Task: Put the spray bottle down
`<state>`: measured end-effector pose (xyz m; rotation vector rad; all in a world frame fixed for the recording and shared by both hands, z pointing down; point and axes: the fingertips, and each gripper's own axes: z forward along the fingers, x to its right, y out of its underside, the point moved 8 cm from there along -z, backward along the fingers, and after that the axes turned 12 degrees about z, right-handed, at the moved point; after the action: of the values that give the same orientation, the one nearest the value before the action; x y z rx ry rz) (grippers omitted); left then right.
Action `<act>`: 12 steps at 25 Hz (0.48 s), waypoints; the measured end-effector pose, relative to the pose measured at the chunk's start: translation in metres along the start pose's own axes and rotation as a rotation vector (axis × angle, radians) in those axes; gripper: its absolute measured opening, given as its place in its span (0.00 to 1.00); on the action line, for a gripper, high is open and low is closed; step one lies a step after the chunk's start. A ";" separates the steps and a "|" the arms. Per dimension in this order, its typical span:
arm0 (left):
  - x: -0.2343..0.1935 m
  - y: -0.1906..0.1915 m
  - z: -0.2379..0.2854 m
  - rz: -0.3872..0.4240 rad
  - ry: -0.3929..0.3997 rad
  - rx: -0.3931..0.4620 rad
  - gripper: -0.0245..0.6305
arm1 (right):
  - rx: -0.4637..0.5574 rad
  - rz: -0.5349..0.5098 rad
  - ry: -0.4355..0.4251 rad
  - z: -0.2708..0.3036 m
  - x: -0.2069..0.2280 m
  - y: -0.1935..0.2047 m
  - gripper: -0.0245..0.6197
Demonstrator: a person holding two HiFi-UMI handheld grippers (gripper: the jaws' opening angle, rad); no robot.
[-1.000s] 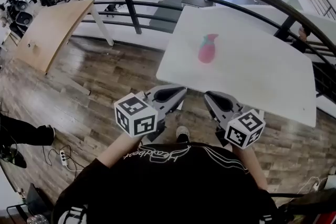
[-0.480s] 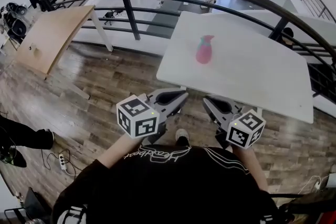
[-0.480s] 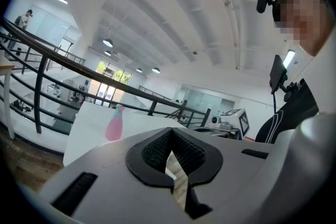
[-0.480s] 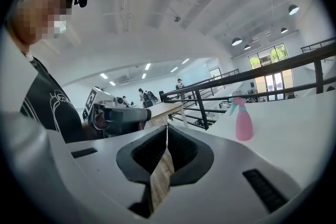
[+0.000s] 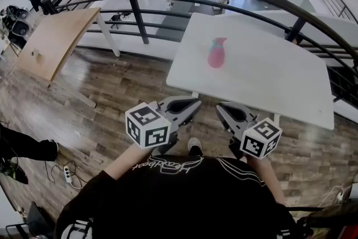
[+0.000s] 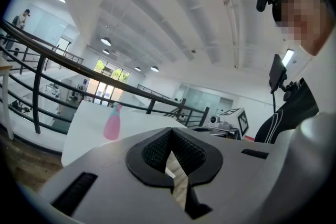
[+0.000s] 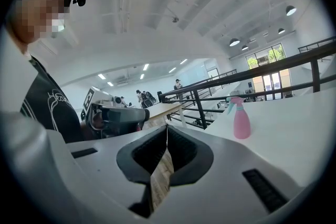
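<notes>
Spray bottle (image 5: 217, 53), pink with a teal head, upright on the white tabletop (image 5: 268, 84), well apart from both tools. Left tool (image 5: 189, 103): jaws pressed together, nothing between them, held over the wooden floor (image 5: 112, 87) near the tabletop's front edge. Right tool (image 5: 225, 111): jaws pressed together, likewise empty, beside the left tool. Black railing (image 5: 140, 8) behind the tabletop

table (image 5: 279, 87): lots of open top to reach over;
spray bottle (image 5: 217, 54): only thing standing on it;
railing (image 5: 137, 8): bars close behind
</notes>
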<state>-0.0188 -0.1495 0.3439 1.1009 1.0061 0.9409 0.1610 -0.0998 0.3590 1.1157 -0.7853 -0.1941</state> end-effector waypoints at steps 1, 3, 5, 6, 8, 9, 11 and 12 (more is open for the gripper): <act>0.000 0.000 0.001 -0.001 0.000 0.000 0.04 | -0.001 0.001 0.001 -0.001 0.001 0.001 0.07; 0.001 0.001 0.002 -0.002 0.002 -0.001 0.04 | -0.002 0.002 0.005 -0.002 0.002 0.002 0.06; 0.002 0.003 0.001 -0.004 0.005 -0.004 0.04 | -0.001 0.003 0.009 -0.003 0.001 0.003 0.07; 0.002 0.004 0.000 -0.006 0.005 -0.004 0.04 | -0.001 0.003 0.011 -0.003 0.000 0.004 0.06; 0.002 0.004 -0.002 -0.010 0.005 -0.002 0.04 | 0.000 0.000 0.013 -0.003 -0.001 0.004 0.07; 0.003 0.004 -0.003 -0.011 0.004 -0.001 0.04 | 0.001 -0.001 0.013 -0.003 -0.002 0.004 0.06; 0.004 0.005 -0.003 -0.012 0.004 0.001 0.04 | 0.003 -0.002 0.013 -0.003 -0.003 0.004 0.06; 0.005 0.006 -0.004 -0.012 0.003 0.001 0.04 | 0.003 -0.003 0.012 -0.004 -0.003 0.005 0.06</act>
<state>-0.0216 -0.1429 0.3481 1.0934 1.0150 0.9330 0.1600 -0.0928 0.3611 1.1201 -0.7733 -0.1879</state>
